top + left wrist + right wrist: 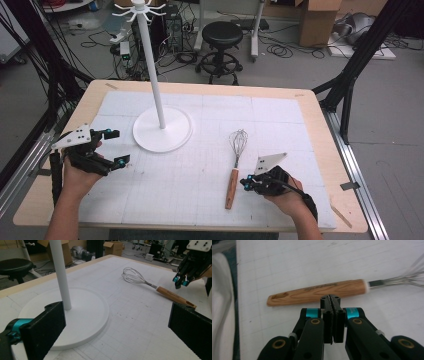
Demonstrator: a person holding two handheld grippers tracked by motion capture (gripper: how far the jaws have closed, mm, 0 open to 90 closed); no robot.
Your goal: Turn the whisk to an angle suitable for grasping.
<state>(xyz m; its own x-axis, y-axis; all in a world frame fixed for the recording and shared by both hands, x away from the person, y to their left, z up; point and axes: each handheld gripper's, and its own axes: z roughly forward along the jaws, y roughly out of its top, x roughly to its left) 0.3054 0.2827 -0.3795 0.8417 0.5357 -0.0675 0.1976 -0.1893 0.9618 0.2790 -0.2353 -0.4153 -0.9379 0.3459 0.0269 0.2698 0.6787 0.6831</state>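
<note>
Right, we have the whisk point(234, 167) lying flat on the white mat point(200, 200), right of centre, wire head pointing away from us and wooden handle toward the near edge. Our right gripper point(243, 183) sits just beside the handle on its right side, low over the mat. In the right gripper view its jaws are pressed together, pads meeting with nothing between them, tips right at the handle's point(317, 292) near edge; we can't tell if they touch the wood. Handle lies crosswise in front of the tips, hanging hole at the left end, wires blurring off to the right.

Our left gripper point(114, 147) is at the mat's left side, jaws standing wide apart and holding nothing. It points toward the stand point(162, 129), whose round white base sits just ahead of its tips; the pole rises from the base centre with hooks at the top. In the left gripper view the whisk lies well beyond the base, with the right gripper point(180, 283) above the handle's far side.
</note>
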